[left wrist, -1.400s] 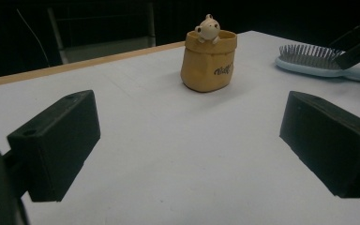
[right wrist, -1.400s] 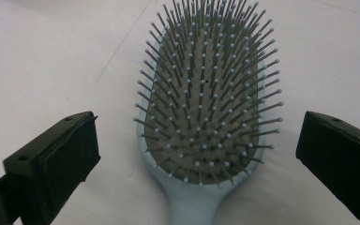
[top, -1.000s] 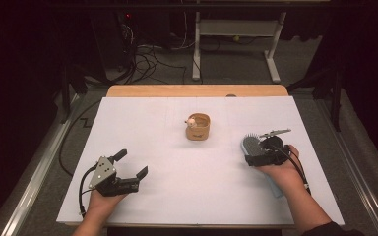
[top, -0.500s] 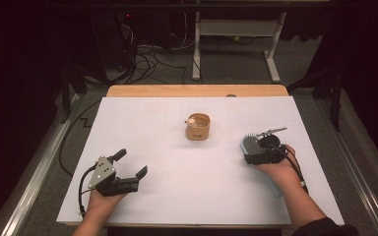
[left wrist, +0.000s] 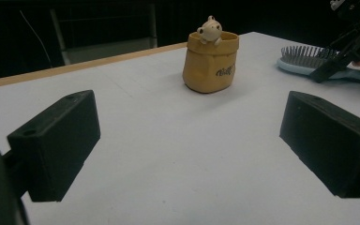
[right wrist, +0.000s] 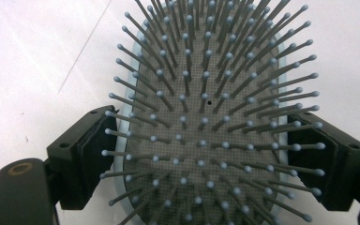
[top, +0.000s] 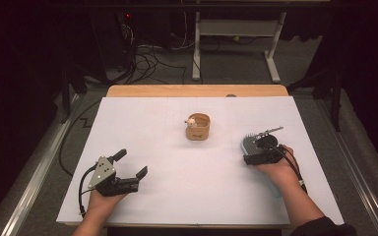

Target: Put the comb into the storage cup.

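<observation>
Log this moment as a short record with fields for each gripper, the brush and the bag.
left gripper: open, nothing between its fingers, low over the table
right gripper: fingers either side of the brush head, just been closing; grip not certain
brush: pale blue, lying bristles up
bag: small tan bag, upright mid-table, small toy animal at its rim

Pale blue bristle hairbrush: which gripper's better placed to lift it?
Right. The right gripper has its jaws on either side of the pale blue bristle hairbrush, and they have just been closing. The left gripper sits open across the white table.
</observation>
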Demonstrator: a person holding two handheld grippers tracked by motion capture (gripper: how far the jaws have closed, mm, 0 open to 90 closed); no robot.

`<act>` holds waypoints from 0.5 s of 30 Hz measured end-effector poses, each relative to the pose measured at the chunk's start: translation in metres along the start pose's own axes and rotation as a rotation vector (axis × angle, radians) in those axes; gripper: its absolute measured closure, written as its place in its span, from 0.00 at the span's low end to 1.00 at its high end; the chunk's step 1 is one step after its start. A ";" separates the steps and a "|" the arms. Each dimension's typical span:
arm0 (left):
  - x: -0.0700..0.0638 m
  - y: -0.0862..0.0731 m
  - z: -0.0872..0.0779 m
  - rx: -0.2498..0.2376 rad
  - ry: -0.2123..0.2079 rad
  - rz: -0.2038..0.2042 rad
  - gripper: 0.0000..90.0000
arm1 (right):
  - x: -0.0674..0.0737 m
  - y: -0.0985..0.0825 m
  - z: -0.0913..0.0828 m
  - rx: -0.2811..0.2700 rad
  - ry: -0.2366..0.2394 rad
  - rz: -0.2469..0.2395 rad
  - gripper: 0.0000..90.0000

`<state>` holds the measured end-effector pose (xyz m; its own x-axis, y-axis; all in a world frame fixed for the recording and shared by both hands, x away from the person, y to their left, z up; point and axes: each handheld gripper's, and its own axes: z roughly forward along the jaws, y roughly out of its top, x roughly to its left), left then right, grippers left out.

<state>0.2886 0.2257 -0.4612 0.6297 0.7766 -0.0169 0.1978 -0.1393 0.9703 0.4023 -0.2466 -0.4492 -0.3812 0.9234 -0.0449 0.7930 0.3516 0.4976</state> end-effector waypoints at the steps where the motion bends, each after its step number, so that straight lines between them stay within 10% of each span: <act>1: 0.000 0.000 0.000 0.000 0.000 0.000 0.07 | 0.000 0.000 0.000 0.002 0.001 -0.001 0.17; 15: 0.000 0.000 0.000 0.001 -0.001 0.000 0.07 | 0.000 0.001 -0.001 0.008 -0.003 0.016 0.21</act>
<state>0.2886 0.2254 -0.4613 0.6308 0.7758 -0.0171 0.1985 -0.1400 0.9701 0.4032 -0.2466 -0.4480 -0.3668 0.9295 -0.0393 0.8029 0.3377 0.4912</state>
